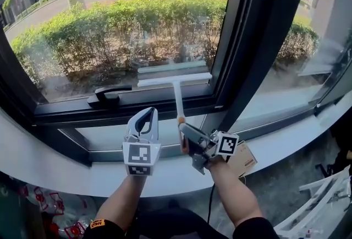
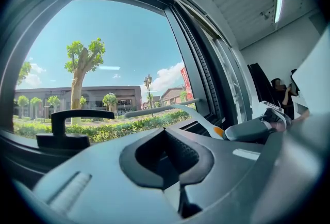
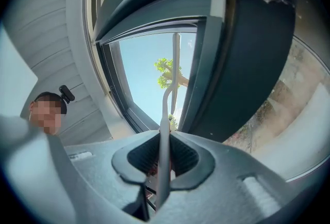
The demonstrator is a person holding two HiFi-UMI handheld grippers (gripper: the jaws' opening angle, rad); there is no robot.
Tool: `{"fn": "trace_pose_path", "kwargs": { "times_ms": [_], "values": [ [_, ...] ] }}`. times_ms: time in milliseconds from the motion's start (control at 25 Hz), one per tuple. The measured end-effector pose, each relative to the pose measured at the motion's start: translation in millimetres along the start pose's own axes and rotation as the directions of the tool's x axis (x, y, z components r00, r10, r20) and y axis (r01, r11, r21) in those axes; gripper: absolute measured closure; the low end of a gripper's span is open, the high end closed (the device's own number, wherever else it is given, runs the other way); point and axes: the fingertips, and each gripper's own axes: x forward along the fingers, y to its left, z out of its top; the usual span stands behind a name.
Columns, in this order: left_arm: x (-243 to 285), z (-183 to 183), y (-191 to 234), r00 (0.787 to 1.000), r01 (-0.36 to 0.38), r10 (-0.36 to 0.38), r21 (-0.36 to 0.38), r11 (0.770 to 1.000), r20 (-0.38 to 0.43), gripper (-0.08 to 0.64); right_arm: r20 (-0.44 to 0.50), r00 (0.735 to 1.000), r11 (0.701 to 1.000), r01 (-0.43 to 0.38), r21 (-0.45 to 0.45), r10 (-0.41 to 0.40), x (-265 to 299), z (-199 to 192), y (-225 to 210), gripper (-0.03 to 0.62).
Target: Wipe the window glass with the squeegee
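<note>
Right hand-held gripper (image 1: 183,134) clamps squeegee (image 1: 175,81), blade on glass (image 1: 110,23) just above bottom frame (image 1: 66,108); glass open above. Left hand-held gripper (image 1: 144,120) closed, empty, near latch (image 1: 107,96).

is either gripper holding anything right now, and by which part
The right gripper is shut on the white T-shaped squeegee, clamping the lower end of its thin handle. The left gripper is shut and holds nothing.

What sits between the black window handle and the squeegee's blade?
Nothing. In the head view, only bare glass and dark window frame separate the window handle from the squeegee.
</note>
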Motion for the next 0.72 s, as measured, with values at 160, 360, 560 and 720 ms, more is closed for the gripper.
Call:
{"fn": "trace_pose_path", "kwargs": {
  "times_ms": [160, 360, 560, 720],
  "values": [
    [-5, -6, -4, 1.0, -0.004, 0.003, -0.06, 0.998, -0.02, 0.548, 0.002, 1.0, 1.0, 0.009, 0.02, -0.009, -5, -7, -7, 0.546],
    [-9, -16, -1, 0.999, -0.011, 0.008, -0.066, 0.998, -0.041, 0.548, 0.007, 1.0, 0.999, 0.011, 0.031, -0.011, -8, -11, -13, 0.546],
    [-12, -20, -1, 0.999, -0.008, 0.004, -0.083, 0.997, -0.05, 0.548, 0.005, 1.0, 1.0, 0.01, 0.023, -0.01, -8, -12, -9, 0.546],
    [-23, -16, 0, 0.999, -0.007, 0.004, -0.087, 0.996, -0.031, 0.548, -0.007, 1.0, 1.0, -0.006, -0.013, 0.006, -10, -18, 9, 0.546]
  ]
}}
